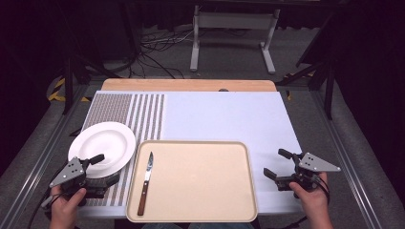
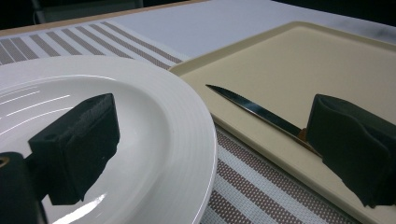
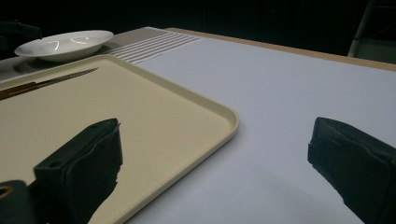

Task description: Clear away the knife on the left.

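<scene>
The left gripper (image 1: 98, 168) holds its jaws wide apart and empty at the lower left of the high view, one jaw over the near rim of the white plate (image 1: 102, 145), the other over the striped mat (image 1: 143, 114). At the lower right, the right gripper (image 1: 278, 163) also gapes open, gripping nothing, over the white counter (image 1: 229, 117) just beside the tray's edge. The knife (image 1: 145, 182) lies along the left side of the beige tray (image 1: 200, 181), blade toward the upper frame.

plate (image 1: 102, 147): white, round, empty, upright on striped mat (image 1: 143, 114) | knife (image 1: 145, 182): wooden handle, flat on beige tray (image 1: 200, 183), left side, tip away
</scene>
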The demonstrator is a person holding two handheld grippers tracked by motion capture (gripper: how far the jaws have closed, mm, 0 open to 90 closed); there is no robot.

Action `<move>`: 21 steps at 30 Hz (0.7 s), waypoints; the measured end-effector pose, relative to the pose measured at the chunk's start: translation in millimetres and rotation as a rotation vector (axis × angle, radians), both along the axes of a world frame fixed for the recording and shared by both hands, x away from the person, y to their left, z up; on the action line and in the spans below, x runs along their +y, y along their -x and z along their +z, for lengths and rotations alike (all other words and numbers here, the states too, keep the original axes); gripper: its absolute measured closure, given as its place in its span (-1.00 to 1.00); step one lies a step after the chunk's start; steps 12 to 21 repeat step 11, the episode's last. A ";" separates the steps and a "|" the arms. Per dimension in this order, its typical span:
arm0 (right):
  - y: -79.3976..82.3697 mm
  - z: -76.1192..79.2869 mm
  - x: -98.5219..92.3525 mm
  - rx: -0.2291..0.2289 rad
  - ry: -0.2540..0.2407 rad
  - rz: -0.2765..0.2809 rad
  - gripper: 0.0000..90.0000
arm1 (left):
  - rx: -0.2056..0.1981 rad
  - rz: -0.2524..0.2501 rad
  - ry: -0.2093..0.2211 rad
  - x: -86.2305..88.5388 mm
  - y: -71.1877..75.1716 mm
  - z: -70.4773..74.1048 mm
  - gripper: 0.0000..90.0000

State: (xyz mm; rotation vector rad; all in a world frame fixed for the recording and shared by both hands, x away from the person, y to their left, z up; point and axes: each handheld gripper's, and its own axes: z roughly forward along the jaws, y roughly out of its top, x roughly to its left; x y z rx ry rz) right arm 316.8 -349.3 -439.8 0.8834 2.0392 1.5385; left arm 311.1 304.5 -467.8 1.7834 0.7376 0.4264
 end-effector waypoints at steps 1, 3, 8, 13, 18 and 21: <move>-0.2 -0.1 -0.1 -0.001 -0.003 0.000 -0.92 | -0.005 0.001 -0.008 -0.2 -0.1 0.1 -0.91; -0.2 0.0 0.1 -0.001 -0.004 0.000 -0.92 | -0.005 0.001 -0.008 -0.6 0.0 0.3 -0.91; -0.1 -0.1 0.7 0.002 0.000 0.004 -0.92 | -0.012 0.004 -0.018 -0.8 0.3 1.3 -0.92; 0.0 0.0 1.0 0.003 -0.002 0.004 -0.92 | -0.008 0.006 -0.008 -1.4 0.7 2.0 -0.92; 0.0 0.0 1.0 0.003 -0.002 0.004 -0.92 | -0.008 0.006 -0.008 -1.4 0.7 2.0 -0.92; 0.0 0.0 1.0 0.003 -0.002 0.004 -0.92 | -0.008 0.006 -0.008 -1.4 0.7 2.0 -0.92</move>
